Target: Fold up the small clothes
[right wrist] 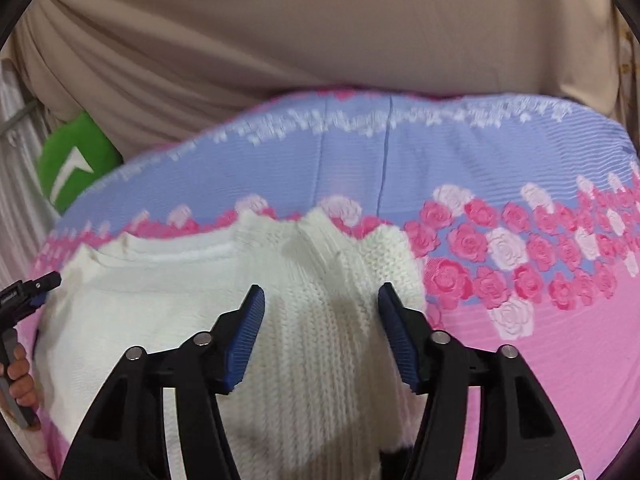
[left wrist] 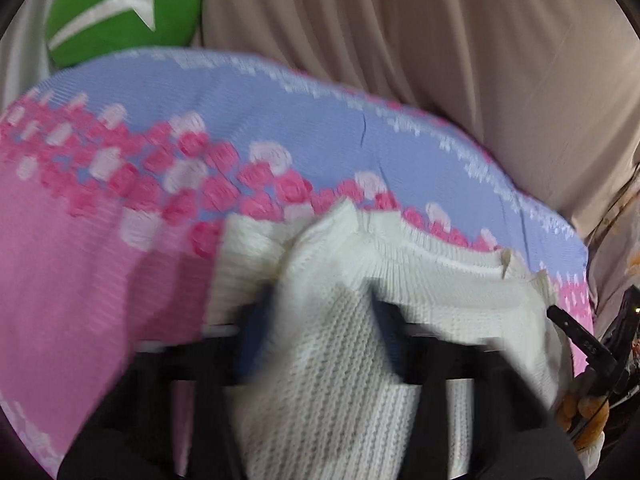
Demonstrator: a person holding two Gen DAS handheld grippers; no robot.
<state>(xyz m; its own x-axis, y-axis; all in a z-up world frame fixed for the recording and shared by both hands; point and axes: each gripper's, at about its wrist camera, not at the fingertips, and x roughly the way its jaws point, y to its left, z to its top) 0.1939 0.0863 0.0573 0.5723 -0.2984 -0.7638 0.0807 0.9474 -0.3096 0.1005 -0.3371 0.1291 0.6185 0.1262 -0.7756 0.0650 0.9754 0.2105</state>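
Pinching the white knit sweater (right wrist: 160, 304) at 2 points along its near edge, over the floral bedsheet (right wrist: 540, 360).

The left gripper (left wrist: 320, 320) is sitting all but fully closed with a ridge of knit running up between its fingers, though blur is hiding the pad contact itself. The right gripper (right wrist: 320, 300) is standing barely parted, its blue pads (right wrist: 252, 320) squeezing a thick bunched fold of the same garment. The sweater is lying flat on the sheet beyond the grips, ribbed neckline pointing away toward the blue band. The 2 grips are sitting apart on one edge, probably so that edge is staying level while being carried over for a fold. A green cushion (right wrist: 76, 168) and a beige drape (right wrist: 320, 40) are lying behind the bed, clear of the work.
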